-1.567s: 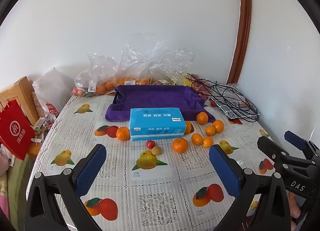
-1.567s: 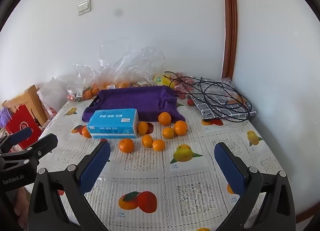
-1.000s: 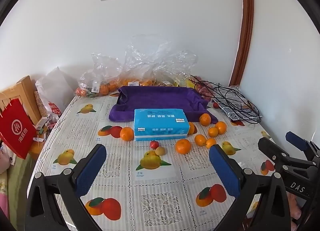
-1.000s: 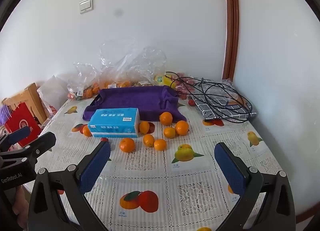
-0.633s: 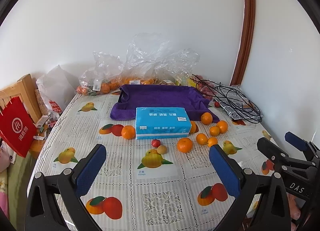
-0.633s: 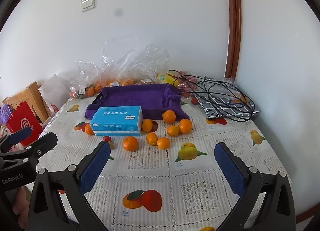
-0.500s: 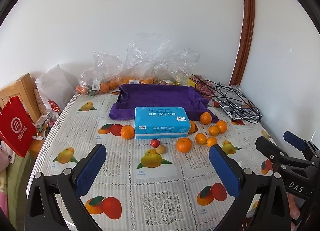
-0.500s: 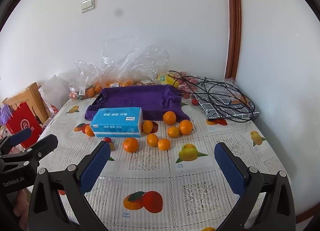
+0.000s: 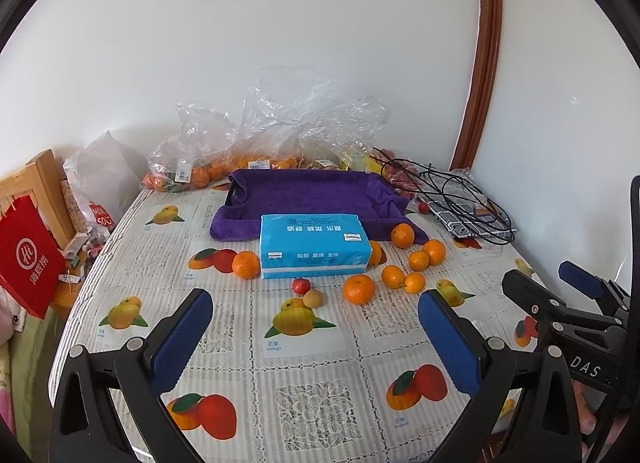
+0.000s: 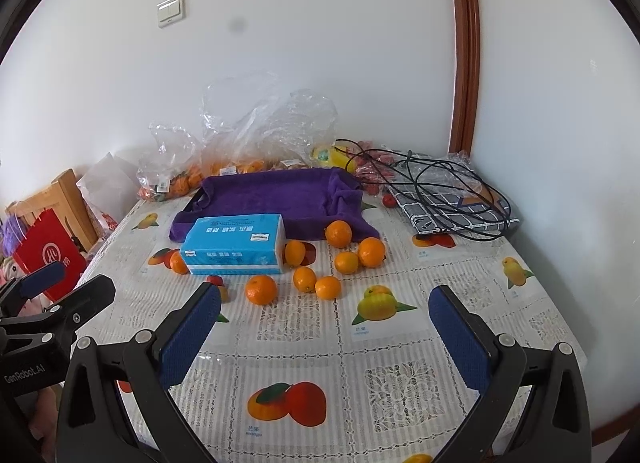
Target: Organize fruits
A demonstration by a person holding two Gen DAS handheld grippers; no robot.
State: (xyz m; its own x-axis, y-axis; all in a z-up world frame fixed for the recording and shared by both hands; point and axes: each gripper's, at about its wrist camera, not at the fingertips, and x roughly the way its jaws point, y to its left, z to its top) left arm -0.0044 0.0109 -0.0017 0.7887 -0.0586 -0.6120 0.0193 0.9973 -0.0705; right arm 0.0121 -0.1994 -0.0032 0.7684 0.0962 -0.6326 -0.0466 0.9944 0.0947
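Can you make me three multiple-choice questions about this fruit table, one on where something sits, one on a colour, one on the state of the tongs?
1. Where is the blue tissue pack?
A. in front of the purple towel
B. under the cables
C. off the table

2. What colour is the towel?
A. green
B. purple
C. white

3. How are the left tongs and right tongs?
A. both open, empty
B. both shut
C. left holds an orange

Answers: 1 A, pack lies at the towel's near edge; 2 B, plainly purple; 3 A, pads stand wide apart.

Your table (image 9: 320,403), fruit-print cloth: blue tissue box (image 9: 314,245) mid-table, oranges (image 9: 416,261) scattered beside it, purple towel (image 9: 308,195) just behind, cables (image 9: 452,191) further right.
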